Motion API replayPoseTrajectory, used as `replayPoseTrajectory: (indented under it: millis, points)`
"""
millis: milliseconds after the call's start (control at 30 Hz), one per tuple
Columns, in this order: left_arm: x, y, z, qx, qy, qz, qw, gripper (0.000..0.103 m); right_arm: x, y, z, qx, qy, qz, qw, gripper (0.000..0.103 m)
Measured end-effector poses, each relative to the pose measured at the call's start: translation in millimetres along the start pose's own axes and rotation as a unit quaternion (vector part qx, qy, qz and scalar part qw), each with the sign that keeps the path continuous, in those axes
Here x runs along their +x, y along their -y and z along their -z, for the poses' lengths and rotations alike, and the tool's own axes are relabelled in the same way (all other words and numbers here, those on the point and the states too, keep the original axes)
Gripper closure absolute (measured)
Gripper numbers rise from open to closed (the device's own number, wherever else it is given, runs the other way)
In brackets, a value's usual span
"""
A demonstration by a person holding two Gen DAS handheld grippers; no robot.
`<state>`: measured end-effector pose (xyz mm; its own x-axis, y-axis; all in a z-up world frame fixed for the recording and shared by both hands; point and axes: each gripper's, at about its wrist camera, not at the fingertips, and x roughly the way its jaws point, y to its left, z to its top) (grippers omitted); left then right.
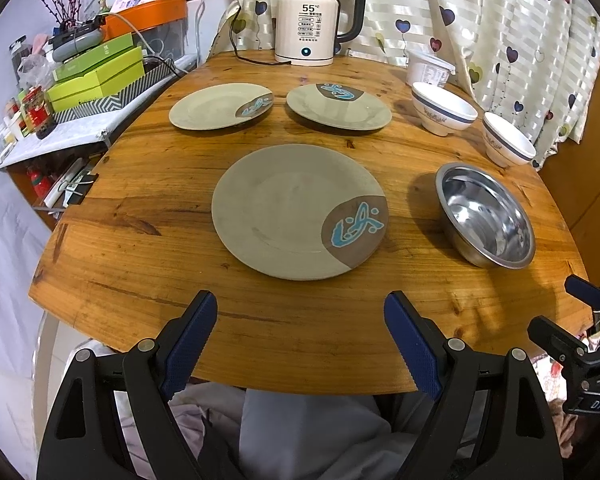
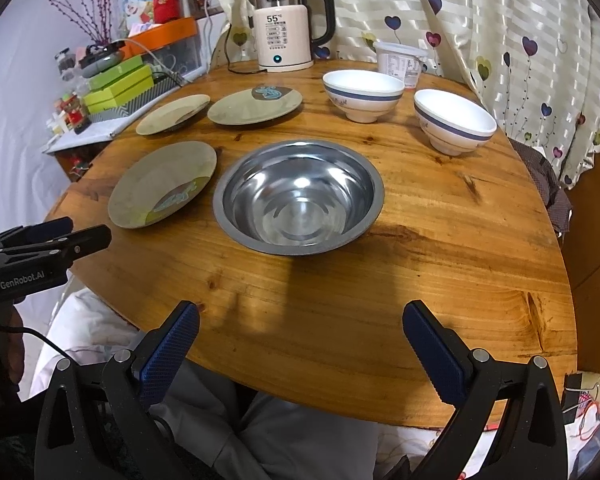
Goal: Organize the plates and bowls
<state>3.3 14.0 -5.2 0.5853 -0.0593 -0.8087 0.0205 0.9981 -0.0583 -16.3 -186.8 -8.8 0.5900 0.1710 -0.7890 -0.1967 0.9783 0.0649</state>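
Both my claws released — left gripper (image 1: 300,312) faces the near plate (image 1: 292,210), right gripper (image 2: 300,322) faces the steel bowl (image 2: 298,196); nothing held.

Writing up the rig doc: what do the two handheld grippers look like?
Both match: left gripper and right gripper have black plastic frames with triangular cutouts, silver pivot pins and blue ridged finger pads. The left's side reads GenRobot.AI, with a thin black cable; the right's shows DAS.
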Motion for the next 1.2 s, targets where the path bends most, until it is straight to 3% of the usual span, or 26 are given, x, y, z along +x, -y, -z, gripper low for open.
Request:
replayPoseTrajectory:
  millis: [633,1200]
  points:
    - [-11,-15,-5,-0.017,0.023,0.000,0.9996,0.017,-12,-10,-13,-0.017,0.023,-0.003,1.000,0.001]
    - [-21,-38,-24,-0.035,0.053,0.002,0.9980,0.017,-18,-48,-51,-0.069,0.049,-0.021,0.996,0.000]
